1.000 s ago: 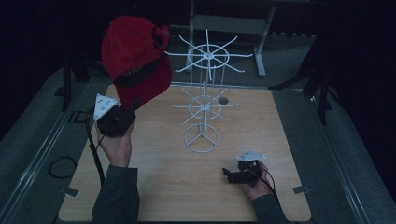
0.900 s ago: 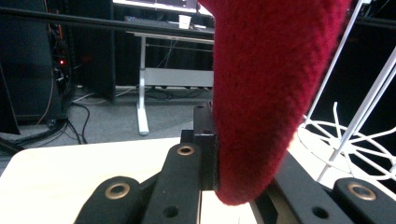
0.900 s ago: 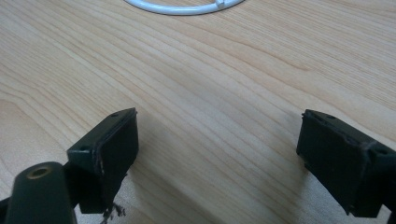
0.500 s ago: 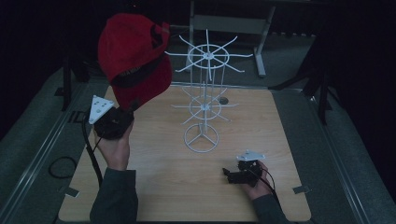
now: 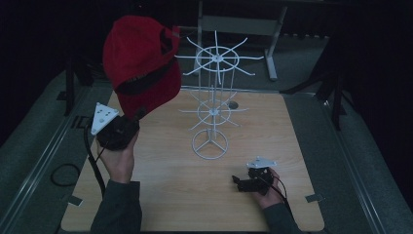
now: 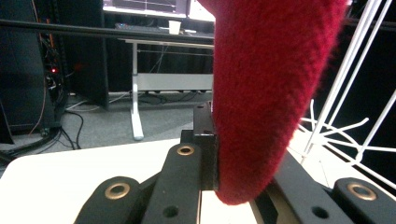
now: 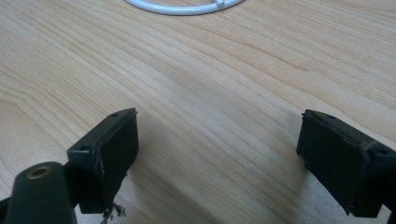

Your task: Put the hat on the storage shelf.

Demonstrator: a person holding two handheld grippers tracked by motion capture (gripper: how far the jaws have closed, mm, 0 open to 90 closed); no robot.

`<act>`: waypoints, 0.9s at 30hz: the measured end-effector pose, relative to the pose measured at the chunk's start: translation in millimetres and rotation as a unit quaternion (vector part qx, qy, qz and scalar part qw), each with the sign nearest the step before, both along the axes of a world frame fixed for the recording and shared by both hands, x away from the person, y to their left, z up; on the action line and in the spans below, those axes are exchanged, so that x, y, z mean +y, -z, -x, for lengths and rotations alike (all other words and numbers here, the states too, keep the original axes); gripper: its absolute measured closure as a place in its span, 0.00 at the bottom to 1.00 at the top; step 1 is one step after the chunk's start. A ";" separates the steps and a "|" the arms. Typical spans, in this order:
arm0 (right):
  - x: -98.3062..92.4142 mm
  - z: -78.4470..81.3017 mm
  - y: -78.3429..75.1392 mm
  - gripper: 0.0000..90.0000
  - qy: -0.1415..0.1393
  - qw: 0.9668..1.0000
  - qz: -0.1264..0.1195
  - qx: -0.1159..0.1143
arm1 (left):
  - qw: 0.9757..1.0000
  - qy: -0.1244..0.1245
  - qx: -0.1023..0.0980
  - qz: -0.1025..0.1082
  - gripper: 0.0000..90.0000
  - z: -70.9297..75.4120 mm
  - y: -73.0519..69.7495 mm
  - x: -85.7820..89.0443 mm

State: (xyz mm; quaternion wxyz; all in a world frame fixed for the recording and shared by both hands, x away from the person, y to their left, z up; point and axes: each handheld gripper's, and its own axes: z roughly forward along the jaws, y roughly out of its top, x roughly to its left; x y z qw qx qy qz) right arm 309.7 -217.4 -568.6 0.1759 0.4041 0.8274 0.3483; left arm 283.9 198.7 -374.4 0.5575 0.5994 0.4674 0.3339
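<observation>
Now we hold the red cap (image 5: 141, 73) raised in our left gripper (image 5: 127, 122), jaws clamped on its edge, just left of the white rack (image 5: 214, 105) and level with its top spokes. Our right gripper (image 5: 241, 183) rests on the table (image 5: 292, 146), jaws apart, empty.

red cap (image 6: 271, 93) cut off above

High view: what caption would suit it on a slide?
Left gripper lifts a red cap beside a white wire rack; right gripper rests open on the table.
</observation>
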 end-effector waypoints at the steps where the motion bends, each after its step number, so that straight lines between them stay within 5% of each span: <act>1: 0.0 0.0 0.0 0.14 0.000 1.000 0.000 0.000 | 1.000 0.001 0.002 0.000 0.95 0.3 0.8 -0.4; 13: 0.0 -0.1 0.1 0.14 0.000 1.000 0.000 -0.001 | 1.000 0.004 0.017 0.000 0.95 4.9 14.0 -4.5; 27: 0.0 0.0 0.1 0.14 0.000 1.000 0.000 -0.001 | 0.998 0.003 0.050 -0.035 0.95 12.6 41.3 -8.0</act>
